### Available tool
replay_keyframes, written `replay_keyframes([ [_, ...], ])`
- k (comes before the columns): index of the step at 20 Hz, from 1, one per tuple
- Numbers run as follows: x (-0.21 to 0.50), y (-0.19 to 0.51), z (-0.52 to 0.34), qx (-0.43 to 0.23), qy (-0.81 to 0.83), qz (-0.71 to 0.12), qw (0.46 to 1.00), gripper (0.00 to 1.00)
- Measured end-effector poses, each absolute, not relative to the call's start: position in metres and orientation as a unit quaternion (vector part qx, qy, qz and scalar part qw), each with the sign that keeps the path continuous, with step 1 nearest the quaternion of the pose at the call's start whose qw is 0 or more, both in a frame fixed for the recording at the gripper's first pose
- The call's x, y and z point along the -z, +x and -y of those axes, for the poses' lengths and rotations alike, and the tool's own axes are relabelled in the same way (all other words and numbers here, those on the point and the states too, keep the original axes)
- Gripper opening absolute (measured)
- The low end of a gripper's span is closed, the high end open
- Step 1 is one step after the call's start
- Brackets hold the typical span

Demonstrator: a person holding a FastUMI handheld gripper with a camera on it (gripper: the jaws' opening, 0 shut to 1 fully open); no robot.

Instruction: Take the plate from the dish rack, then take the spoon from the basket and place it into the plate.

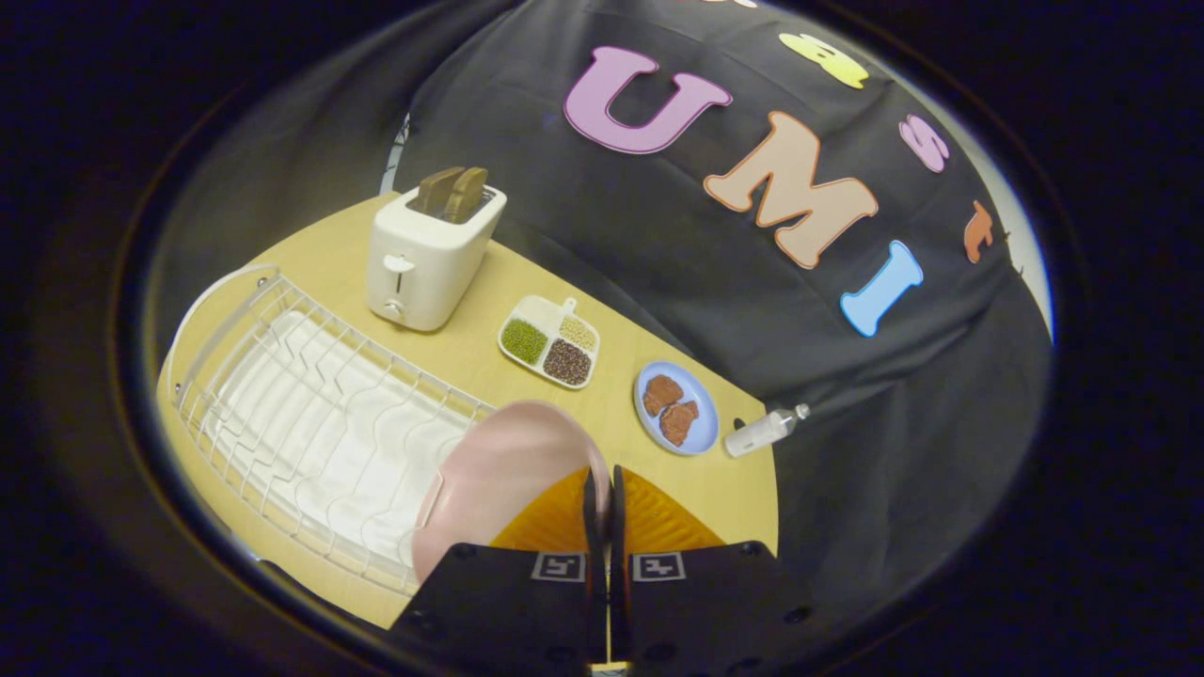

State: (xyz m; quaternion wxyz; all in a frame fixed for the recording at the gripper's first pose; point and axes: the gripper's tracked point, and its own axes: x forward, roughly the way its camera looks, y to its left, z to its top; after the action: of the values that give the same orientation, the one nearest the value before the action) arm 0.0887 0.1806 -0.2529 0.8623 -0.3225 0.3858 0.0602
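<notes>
Pink plate [499, 475] pinched at its rim by your gripper [602, 498], hanging over the dish rack's [282, 404] near corner.

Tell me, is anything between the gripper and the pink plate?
No. The gripper has its orange fingers closed together on the rim of the pink plate, so nothing sits between them. The plate is tilted at the near end of the white dish rack, whose wires lie beside it, not in the way.
</notes>
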Motion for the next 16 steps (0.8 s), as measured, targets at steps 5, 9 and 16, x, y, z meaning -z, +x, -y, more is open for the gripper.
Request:
replay_keyframes([
  [5, 0.227, 0.107, -0.177, -0.047, -0.359, -0.349, 0.865, 0.04],
  [9, 0.212, 0.103, -0.166, -0.047, -0.347, -0.341, 0.872, 0.04],
  [16, 0.182, 0.072, -0.114, -0.019, -0.297, -0.330, 0.896, 0.04],
])
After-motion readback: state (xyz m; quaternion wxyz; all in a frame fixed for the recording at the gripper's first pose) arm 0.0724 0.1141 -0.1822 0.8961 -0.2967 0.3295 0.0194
